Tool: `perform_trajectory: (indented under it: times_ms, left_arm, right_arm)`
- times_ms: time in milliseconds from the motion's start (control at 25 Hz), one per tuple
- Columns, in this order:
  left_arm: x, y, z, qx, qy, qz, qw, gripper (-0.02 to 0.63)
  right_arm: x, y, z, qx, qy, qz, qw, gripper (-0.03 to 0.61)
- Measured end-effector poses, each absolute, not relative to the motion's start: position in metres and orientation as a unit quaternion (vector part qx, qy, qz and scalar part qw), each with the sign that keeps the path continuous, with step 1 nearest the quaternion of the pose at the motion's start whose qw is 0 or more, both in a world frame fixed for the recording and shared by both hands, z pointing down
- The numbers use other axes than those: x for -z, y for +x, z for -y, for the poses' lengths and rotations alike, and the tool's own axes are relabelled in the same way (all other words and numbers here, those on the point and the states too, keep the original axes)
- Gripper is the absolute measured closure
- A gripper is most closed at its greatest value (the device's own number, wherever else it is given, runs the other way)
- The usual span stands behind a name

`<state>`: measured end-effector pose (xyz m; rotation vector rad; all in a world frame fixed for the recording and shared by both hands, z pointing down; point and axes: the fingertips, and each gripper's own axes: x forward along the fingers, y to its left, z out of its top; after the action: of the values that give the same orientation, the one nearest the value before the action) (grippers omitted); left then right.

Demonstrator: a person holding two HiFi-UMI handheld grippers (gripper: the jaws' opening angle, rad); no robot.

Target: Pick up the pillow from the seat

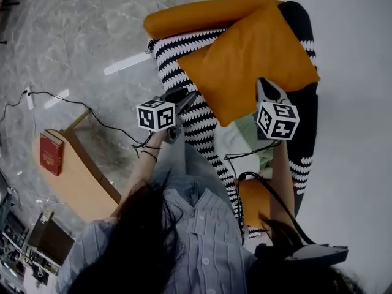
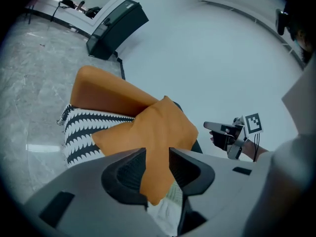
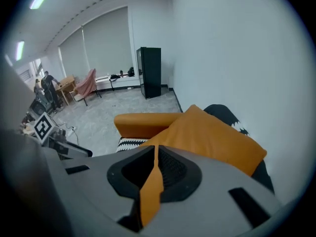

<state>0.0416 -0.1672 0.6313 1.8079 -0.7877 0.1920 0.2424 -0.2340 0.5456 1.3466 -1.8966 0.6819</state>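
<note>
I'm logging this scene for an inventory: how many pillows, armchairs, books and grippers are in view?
Pillow: 1
Armchair: 1
Red book: 1
Grippers (left gripper, right gripper): 2
Total: 5

The pillow (image 1: 245, 60) in front of me is plain orange, square and plump. It sits on the black-and-white zigzag seat (image 1: 184, 78), turned cornerwise and leaning against the dark backrest (image 1: 304, 17), one corner by the orange armrest (image 1: 196, 14).
</note>
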Motion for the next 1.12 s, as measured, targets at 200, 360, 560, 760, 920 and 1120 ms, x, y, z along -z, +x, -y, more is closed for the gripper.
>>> perform_trajectory:
  times_ms: [200, 360, 560, 760, 920, 1120]
  left_arm:
    - [-0.688, 0.038, 0.19, -0.103, 0.736, 0.343, 0.574, 0.451]
    - [-0.729, 0.046, 0.198, -0.131, 0.719, 0.341, 0.592, 0.431]
    - [-0.776, 0.059, 0.196, -0.14, 0.685, 0.332, 0.633, 0.397]
    - [-0.803, 0.058, 0.21, -0.134, 0.677, 0.334, 0.643, 0.319]
    - [-0.825, 0.062, 0.222, -0.137, 0.67, 0.341, 0.646, 0.285]
    - [-0.839, 0.062, 0.218, -0.127, 0.648, 0.35, 0.664, 0.251]
  right_arm:
    - [-0.57, 0.248, 0.281, -0.265, 0.483, 0.745, 0.377, 0.548]
    - [-0.587, 0.256, 0.314, -0.267, 0.442, 0.753, 0.407, 0.543]
    - [-0.608, 0.277, 0.359, -0.249, 0.401, 0.758, 0.45, 0.426]
    - [-0.623, 0.319, 0.406, -0.211, 0.387, 0.736, 0.514, 0.362]
    - [-0.641, 0.348, 0.443, -0.227, 0.387, 0.715, 0.536, 0.342]
    - [-0.656, 0.356, 0.456, -0.262, 0.337, 0.693, 0.581, 0.296]
